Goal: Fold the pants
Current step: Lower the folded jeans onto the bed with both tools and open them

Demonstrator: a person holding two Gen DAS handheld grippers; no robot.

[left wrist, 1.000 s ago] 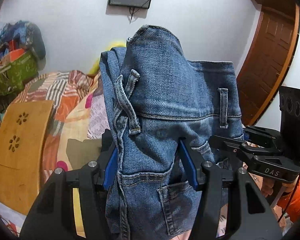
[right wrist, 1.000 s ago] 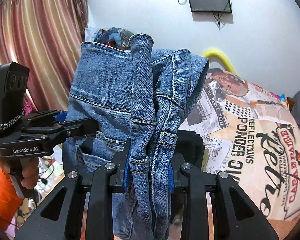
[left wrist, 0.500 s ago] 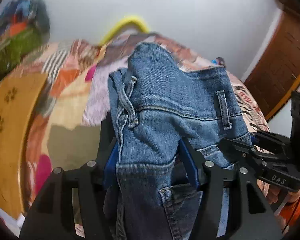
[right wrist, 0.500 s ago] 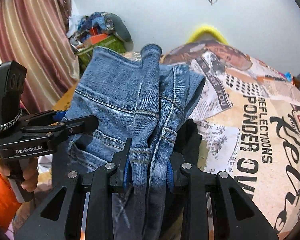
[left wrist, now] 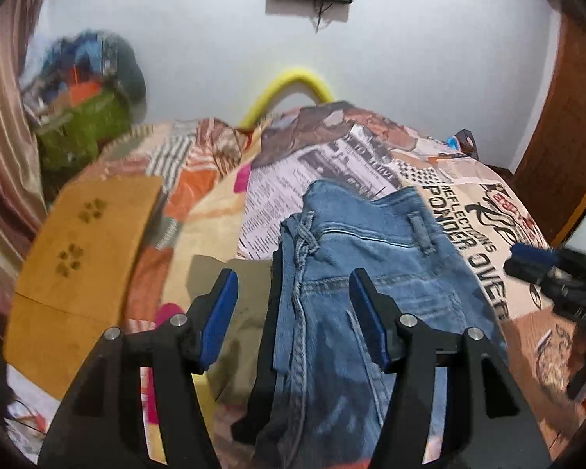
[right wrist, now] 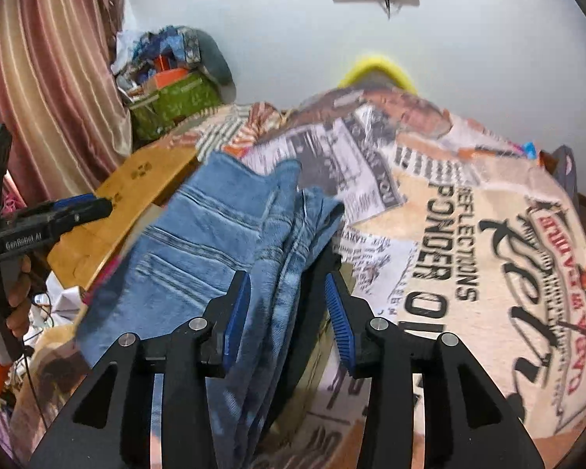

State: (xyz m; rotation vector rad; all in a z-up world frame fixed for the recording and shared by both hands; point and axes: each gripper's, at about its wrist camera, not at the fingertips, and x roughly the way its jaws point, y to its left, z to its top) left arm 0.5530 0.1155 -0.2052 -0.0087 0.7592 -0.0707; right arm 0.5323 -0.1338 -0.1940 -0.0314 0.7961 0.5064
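The blue jeans [left wrist: 355,273] lie bunched on the printed bed cover, waistband away from me; they also show in the right wrist view [right wrist: 230,234]. My left gripper [left wrist: 295,293] is open, its blue pads spread on either side of the denim without pinching it. My right gripper [right wrist: 287,297] is open too, with the folded waist edge lying loose between its pads. The right gripper's tip shows at the right edge of the left wrist view [left wrist: 543,269]; the left gripper shows at the left of the right wrist view [right wrist: 70,211].
A bed with a newsprint-pattern cover [right wrist: 468,234] fills the view. A wooden board [left wrist: 82,250] lies at its left. A green bag with a clothes pile [left wrist: 86,117] stands by the curtain [right wrist: 47,66]. A dark garment [left wrist: 269,351] lies under the jeans.
Both grippers lowered the jeans from held up in the air down onto the bed. Both then opened and let go of the denim.
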